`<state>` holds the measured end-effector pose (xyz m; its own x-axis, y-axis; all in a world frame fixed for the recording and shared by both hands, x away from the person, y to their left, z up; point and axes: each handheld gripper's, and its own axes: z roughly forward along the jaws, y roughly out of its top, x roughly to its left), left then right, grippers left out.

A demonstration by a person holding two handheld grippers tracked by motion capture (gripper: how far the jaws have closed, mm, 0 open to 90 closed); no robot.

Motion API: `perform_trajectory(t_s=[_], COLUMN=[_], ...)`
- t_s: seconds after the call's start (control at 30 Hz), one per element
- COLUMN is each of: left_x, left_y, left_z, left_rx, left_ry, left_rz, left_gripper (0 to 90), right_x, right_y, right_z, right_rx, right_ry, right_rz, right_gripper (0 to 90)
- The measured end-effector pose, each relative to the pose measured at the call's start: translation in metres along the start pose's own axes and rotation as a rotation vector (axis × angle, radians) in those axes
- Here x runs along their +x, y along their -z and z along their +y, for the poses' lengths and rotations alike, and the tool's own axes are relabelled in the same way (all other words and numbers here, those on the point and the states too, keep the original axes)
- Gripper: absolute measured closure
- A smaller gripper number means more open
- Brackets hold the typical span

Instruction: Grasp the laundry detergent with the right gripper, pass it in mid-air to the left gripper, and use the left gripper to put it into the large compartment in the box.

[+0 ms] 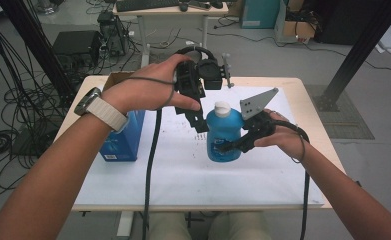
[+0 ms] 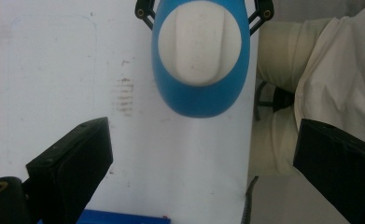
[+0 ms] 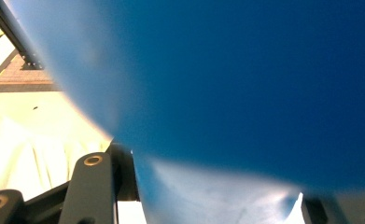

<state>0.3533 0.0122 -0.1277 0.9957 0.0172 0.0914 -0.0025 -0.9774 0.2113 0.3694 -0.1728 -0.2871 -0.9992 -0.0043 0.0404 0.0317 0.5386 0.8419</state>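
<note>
A blue bottle (image 1: 222, 134) with a white cap (image 1: 222, 106) stands upright on the white sheet near the table's middle. My right gripper (image 1: 226, 147) comes in from the right and is shut on the bottle's lower body; up close in the right gripper view the blue bottle wall (image 3: 245, 84) sits between the jaws. My left gripper (image 1: 201, 125) hangs above and just left of the bottle, pointing down, open with nothing in it. The left gripper view looks straight down on the white cap (image 2: 200, 44) and the bottle's blue shoulder (image 2: 203, 100), beyond my left gripper (image 2: 203, 161).
A blue box (image 1: 124, 137) stands on the table's left part, close to my left forearm. A white sheet (image 1: 183, 175) covers most of the wooden table (image 1: 303, 87). An open cardboard box (image 1: 116, 77) sits at the far left corner. The person's legs (image 2: 320, 70) are past the near edge.
</note>
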Motion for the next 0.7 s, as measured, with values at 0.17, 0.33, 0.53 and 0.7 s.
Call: perform_trajectory(t_s=[0.17,0.33,0.53,0.7], left_x=[-0.0011,-0.0014,-0.0014,-0.0014], left_y=[-0.0009,-0.0016,-0.0024,-0.0034], left_z=[-0.0006,-0.0004,0.002,0.0043], left_rx=[-0.003,-0.011,-0.014,-0.015], left_ry=[-0.002,-0.001,-0.007,-0.008], left_rz=[-0.002,-0.001,-0.002,-0.008], left_gripper=[4.9,5.0,4.9,4.9], right_x=[0.0,-0.0002,0.0,-0.0003], right_y=[-0.0048,-0.0069,-0.0078,-0.0077], right_z=[-0.0009,0.0,0.0007,0.0013], right_rx=[0.0,-0.004,-0.003,-0.003], right_ry=[-0.001,0.002,0.005,0.009], right_rz=[0.01,0.015,0.015,0.017], right_gripper=[42.6,42.6,42.6,42.6])
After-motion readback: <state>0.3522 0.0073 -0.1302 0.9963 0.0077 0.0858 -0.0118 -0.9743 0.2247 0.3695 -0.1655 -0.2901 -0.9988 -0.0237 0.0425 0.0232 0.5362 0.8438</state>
